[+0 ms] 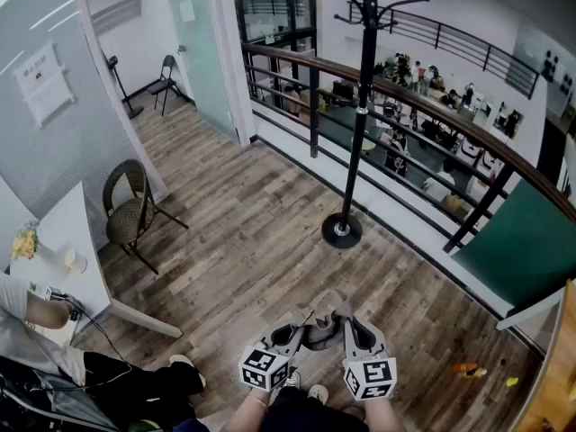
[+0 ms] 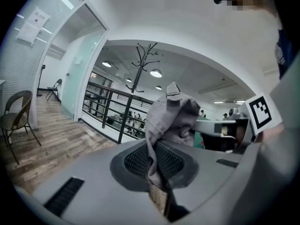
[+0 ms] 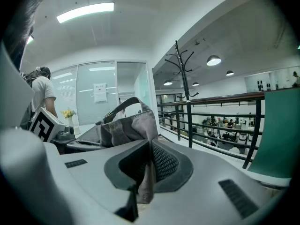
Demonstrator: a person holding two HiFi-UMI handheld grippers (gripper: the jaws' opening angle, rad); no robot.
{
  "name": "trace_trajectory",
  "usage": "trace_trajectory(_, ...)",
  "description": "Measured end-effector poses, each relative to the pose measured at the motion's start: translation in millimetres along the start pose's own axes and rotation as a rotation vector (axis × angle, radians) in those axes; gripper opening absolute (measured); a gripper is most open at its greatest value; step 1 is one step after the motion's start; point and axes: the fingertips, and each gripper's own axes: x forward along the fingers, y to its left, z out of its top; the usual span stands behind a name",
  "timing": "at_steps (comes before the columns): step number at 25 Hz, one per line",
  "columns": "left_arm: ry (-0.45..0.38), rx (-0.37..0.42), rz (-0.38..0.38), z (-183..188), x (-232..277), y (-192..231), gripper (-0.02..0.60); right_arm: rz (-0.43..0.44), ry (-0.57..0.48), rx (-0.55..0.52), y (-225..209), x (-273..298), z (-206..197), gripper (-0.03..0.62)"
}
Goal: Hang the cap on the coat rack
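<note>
Currently left gripper (image 1: 300,327) pinching cap (image 1: 322,325) fabric, jaws sitting almost together on cloth. Right gripper (image 1: 349,324) pinching opposite edge likewise; two-point hold probably spreading cap for hooking. Cap hanging near, low centre; coat rack (image 1: 358,106) standing far, well apart. Rack tip getting cut off in head view; cap brim hiding among folds.

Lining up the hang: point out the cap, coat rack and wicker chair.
cap (image 1: 320,328): head view, grey crown.
coat rack (image 1: 362,106): head view, middle of the pole.
wicker chair (image 1: 128,219): head view, woven part.
</note>
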Motion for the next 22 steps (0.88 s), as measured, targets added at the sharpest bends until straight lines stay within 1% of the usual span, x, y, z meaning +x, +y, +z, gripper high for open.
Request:
trace_trajectory(2, 0.000, 0.000, 0.004, -2, -5, 1, 0.028, 0.002, -0.002, -0.004, 7, -1, 0, 0.029)
trace_trajectory(6, -0.004, 0.028, -0.001, -1, -5, 6, 0.028, -0.011, -0.019, -0.009, 11, 0, 2, 0.029)
trace_trajectory(10, -0.005, 0.034, -0.009, 5, -4, 11, 0.028, -0.030, -0.028, -0.012, 14, 4, 5, 0.029)
trace_trajectory(13, 0.004, 0.029, -0.013, 5, -6, 17, 0.028, -0.044, -0.029, 0.011, 17, 8, 6, 0.029)
trace_trajectory(17, 0.015, 0.023, -0.059, 6, -1, 23, 0.028, -0.074, -0.041, 0.033, 16, 15, 7, 0.031)
trace_trajectory(22, 0.011, 0.019, -0.101, 14, 10, 36, 0.028, -0.125, -0.070, 0.025, 15, 28, 14, 0.031)
